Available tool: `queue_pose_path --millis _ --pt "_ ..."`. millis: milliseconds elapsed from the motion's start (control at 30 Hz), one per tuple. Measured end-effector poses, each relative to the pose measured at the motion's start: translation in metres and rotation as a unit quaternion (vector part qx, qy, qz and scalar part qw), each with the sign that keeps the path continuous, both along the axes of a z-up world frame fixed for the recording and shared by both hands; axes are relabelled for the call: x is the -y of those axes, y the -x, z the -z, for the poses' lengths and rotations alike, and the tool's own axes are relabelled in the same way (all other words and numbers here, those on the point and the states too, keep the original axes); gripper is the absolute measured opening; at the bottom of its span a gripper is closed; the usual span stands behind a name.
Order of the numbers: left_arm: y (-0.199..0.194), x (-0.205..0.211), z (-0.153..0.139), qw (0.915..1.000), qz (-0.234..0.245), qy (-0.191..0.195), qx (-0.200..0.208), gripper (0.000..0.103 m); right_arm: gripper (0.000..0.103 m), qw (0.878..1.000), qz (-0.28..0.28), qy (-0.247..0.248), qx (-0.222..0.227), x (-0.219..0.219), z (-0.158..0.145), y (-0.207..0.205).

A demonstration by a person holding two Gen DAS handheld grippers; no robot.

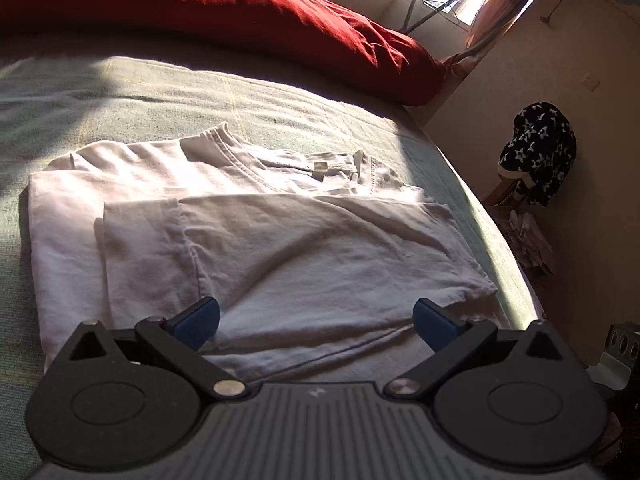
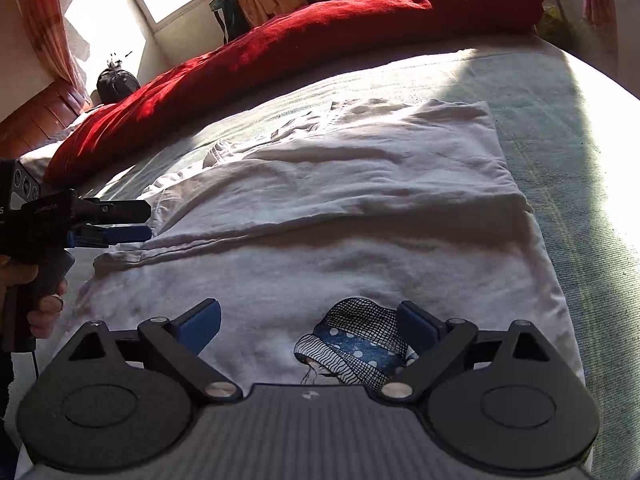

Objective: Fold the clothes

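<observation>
1. Blue pads of the right gripper (image 2: 310,330) stand wide apart with nothing between them, hovering just above the white T-shirt (image 2: 328,216) near its printed hat figure (image 2: 352,344). Closing here would likely pinch only the top layer and drag the print side out of line.
2. In its own view the left gripper (image 1: 316,322) is likewise spread and empty, over the near hem of the folded-over panel (image 1: 320,248). From the right wrist view it sits at the shirt's left edge, held by a hand (image 2: 44,304).
3. Lying partly folded on the green bedspread (image 1: 120,96), the shirt has one side flap already turned in; a careless lift could spill that flap open.
4. Its right edge lies near the bed's edge, so a hard pull that way might slide it off.
5. Creases across the middle may get pressed in if the next fold goes over them unsmoothed.
6. Further back the red duvet (image 1: 240,12) limits room for a fold away from the person.
</observation>
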State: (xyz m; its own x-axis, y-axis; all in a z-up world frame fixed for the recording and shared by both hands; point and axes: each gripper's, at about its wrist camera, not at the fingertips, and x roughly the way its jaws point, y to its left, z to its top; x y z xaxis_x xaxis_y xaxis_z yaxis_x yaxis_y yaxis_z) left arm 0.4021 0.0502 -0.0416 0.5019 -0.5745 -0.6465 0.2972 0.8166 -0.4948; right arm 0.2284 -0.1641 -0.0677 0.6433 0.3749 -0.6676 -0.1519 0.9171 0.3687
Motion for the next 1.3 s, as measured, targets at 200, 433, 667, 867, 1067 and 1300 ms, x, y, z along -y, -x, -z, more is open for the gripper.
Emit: queue_pose_path --millis 200,433,667,867,1067,1300 --pt "-0.038 0.039 -0.009 0.9986 0.020 0.048 0.009 0.102 0.102 1.000 -0.004 0.004 0.003 -0.003 0.003 0.002" --pt "-0.061 0.056 0.020 0.9994 -0.020 0.028 -0.008 0.102 0.103 1.000 -0.008 0.013 0.003 -0.006 0.004 0.001" --pt "-0.026 -0.002 -0.005 0.9980 -0.062 -0.012 -0.003 0.102 0.103 1.000 0.003 -0.007 0.001 0.000 0.001 0.002" --pt "0.018 -0.022 -0.046 0.9970 -0.055 -0.045 0.031 0.102 0.103 1.000 0.008 0.009 0.008 -0.001 -0.021 0.020" --pt "0.074 -0.020 -0.076 0.9943 -0.033 -0.080 0.062 0.102 0.103 0.999 0.021 0.016 0.037 0.008 -0.052 0.052" --pt "0.147 0.002 -0.043 0.9933 0.006 -0.101 0.056 0.102 0.103 0.999 0.006 0.032 0.038 0.003 -0.055 0.082"
